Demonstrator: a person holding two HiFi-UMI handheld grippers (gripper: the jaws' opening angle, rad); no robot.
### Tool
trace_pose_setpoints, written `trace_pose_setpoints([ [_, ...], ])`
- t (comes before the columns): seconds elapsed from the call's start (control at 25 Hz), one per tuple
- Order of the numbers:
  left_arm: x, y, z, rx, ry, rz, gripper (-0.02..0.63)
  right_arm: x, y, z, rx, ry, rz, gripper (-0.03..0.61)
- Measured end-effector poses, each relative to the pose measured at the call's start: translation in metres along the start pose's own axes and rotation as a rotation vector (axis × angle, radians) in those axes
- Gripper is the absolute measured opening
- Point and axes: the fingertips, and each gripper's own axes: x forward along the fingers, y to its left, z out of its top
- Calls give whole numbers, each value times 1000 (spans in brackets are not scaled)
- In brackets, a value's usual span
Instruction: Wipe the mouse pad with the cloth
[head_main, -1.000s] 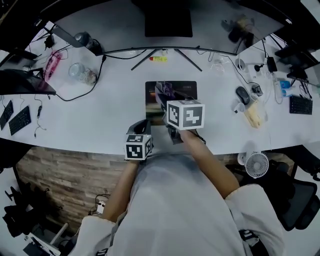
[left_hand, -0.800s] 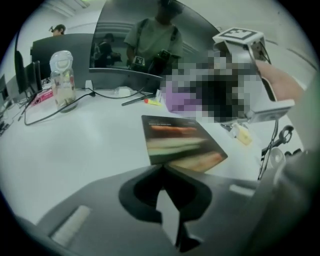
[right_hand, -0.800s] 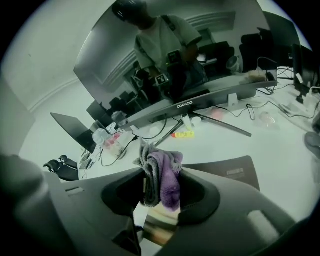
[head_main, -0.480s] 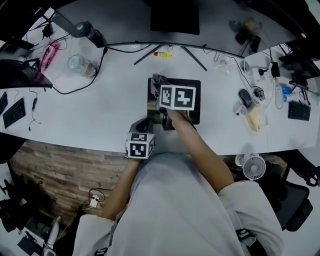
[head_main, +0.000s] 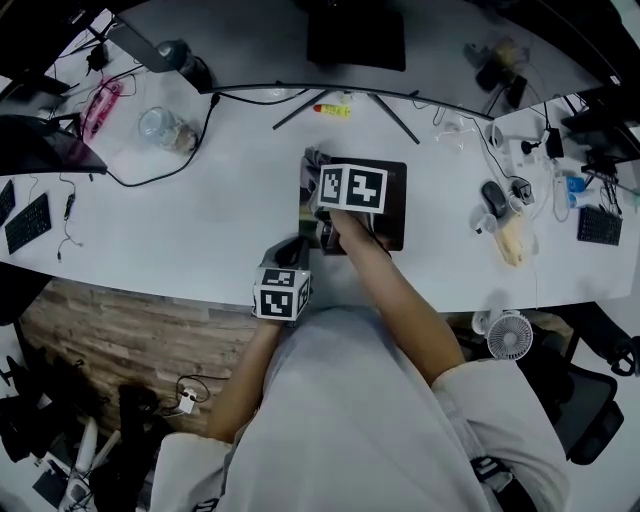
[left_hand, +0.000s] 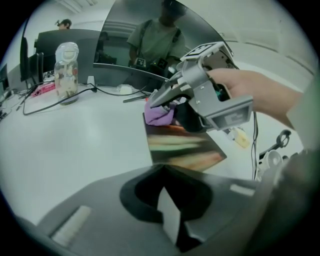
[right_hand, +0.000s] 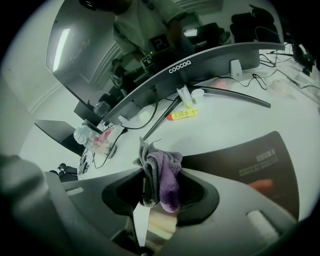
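The dark mouse pad (head_main: 391, 226) lay flat on the white tabletop (head_main: 220, 220), in front of the curved monitor (right_hand: 200, 60). The right claw (head_main: 316, 172) was clamped on the bunched purple-and-grey cloth (head_main: 311, 160), which pressed on the pad's far left corner, at about 11 o'clock on the pad. From the right gripper view the cloth (right_hand: 164, 175) sat squeezed between the two jaws of that claw (right_hand: 161, 197), with a frayed end sticking up above them and the pad (right_hand: 250, 155) stretching away towards 3 o'clock.

The left claw (head_main: 289, 249) hung just off the pad's near left corner, at about 7 o'clock, over the tabletop's near edge. In the left gripper view its jaws (left_hand: 167, 200) seemed drawn together on nothing, though the dark hollow made that hard to judge. That view looked across the pad (left_hand: 180, 147) to the cloth (left_hand: 159, 114) under the right claw (left_hand: 156, 102).

A glass jar (head_main: 160, 128) stood well off at 10 o'clock from the pad, a computer mouse (head_main: 493, 196) at 3 o'clock.
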Motion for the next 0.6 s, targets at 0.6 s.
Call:
trace_pose_setpoints([
  [0.6,1,0,-1,-5,-2,6,0,-6,-9,0,-48,19,-19,172],
])
